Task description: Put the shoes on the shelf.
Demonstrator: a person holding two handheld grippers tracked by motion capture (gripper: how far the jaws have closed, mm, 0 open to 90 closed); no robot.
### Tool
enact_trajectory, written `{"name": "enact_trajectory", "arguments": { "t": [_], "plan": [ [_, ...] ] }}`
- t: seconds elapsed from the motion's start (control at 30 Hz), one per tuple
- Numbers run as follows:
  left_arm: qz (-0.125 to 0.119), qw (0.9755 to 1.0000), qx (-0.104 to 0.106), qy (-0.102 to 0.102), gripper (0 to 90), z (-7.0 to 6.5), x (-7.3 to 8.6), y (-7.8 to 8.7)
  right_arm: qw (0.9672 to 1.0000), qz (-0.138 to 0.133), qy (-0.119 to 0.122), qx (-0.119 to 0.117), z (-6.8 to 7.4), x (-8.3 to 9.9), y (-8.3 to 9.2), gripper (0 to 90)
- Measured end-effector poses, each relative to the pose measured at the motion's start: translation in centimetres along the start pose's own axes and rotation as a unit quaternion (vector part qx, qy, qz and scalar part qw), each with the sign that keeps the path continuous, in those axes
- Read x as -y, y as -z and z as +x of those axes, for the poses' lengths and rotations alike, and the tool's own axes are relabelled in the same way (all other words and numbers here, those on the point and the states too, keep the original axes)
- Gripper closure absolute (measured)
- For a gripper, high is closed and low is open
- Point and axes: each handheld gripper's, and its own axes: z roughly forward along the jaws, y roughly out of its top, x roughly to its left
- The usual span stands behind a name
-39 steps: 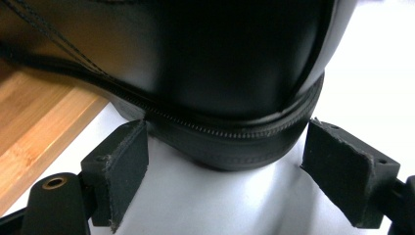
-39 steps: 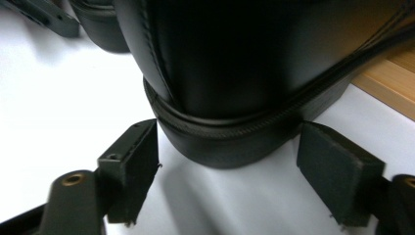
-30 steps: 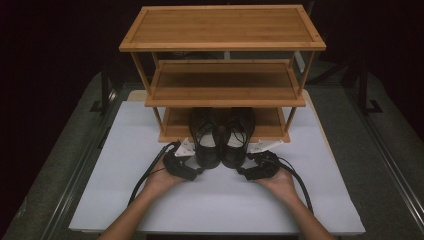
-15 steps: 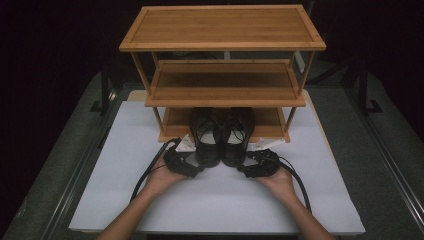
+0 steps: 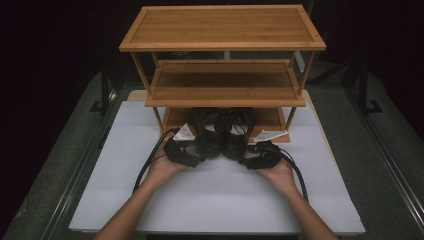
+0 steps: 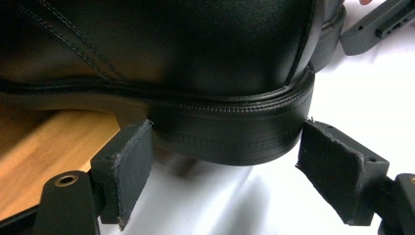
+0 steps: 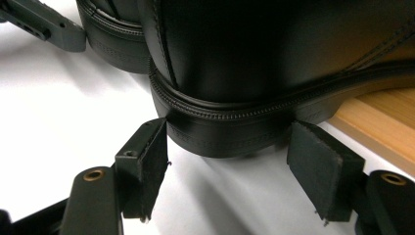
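a pair of black leather shoes stands side by side with toes on the bottom shelf of a three-tier bamboo shoe rack (image 5: 222,26) and heels jutting out over the white surface (image 5: 220,200). the left claw (image 5: 192,159) sits at the heel of the left shoe (image 5: 210,135); in the left gripper view its two jaws stand spread to either side of the shoe's heel block (image 6: 230,137), the left pad right at the heel's edge and the right pad a little apart from it, so the claw is wide and is not pressing on the heel. the right claw (image 5: 248,160) sits likewise at the heel of the right shoe (image 5: 237,134); in the right gripper view its jaws flank that heel (image 7: 225,132), both pads near the sole's sides, and whether they touch cannot be told; it too reads as wide, not clamped. beyond each claw's heel the other shoe's heel and the other claw's jaw show at the upper corner. bamboo shelf edge (image 6: 44,147) lies under the shoe's sole, just ahead of the left claw's left pad.
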Motion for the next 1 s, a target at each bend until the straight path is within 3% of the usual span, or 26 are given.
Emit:
{"name": "enact_trajectory", "arguments": {
  "t": [0.33, 0.5, 0.7, 0.77, 0.87, 1.0],
  "plan": [
    [-0.004, 0.9999, -0.005, 0.014, 19.7, 1.9, -0.6, -1.3, 0.9999, -0.001, -0.007, 0.01, -1.6, -1.1, -1.0, 31.4],
    [0.006, 0.9999, -0.008, 0.014, 19.7, 2.7, -1.1, -2.0, 0.9998, -0.002, -0.007, 0.018, -2.3, -1.6, -1.5, 31.4],
    [0.017, 0.9995, -0.016, 0.022, 19.6, 3.7, -1.3, -3.1, 0.9994, 0.001, -0.001, 0.035, -3.0, -2.4, -2.2, 31.3],
    [0.016, 0.9996, -0.019, 0.017, 19.6, 4.0, -1.4, -3.5, 0.9992, 0.002, 0.0, 0.04, -3.3, -2.7, -2.4, 31.2],
    [0.026, 0.999, -0.033, 0.018, 19.9, 4.2, -1.6, -4.2, 0.9987, 0.007, -0.002, 0.05, -3.6, -3.0, -3.0, 31.1],
    [0.019, 0.9988, -0.037, 0.025, 19.7, 4.8, -1.9, -4.6, 0.9984, 0.001, -0.005, 0.057, -4.1, -3.5, -3.6, 30.9]
  ]
}}
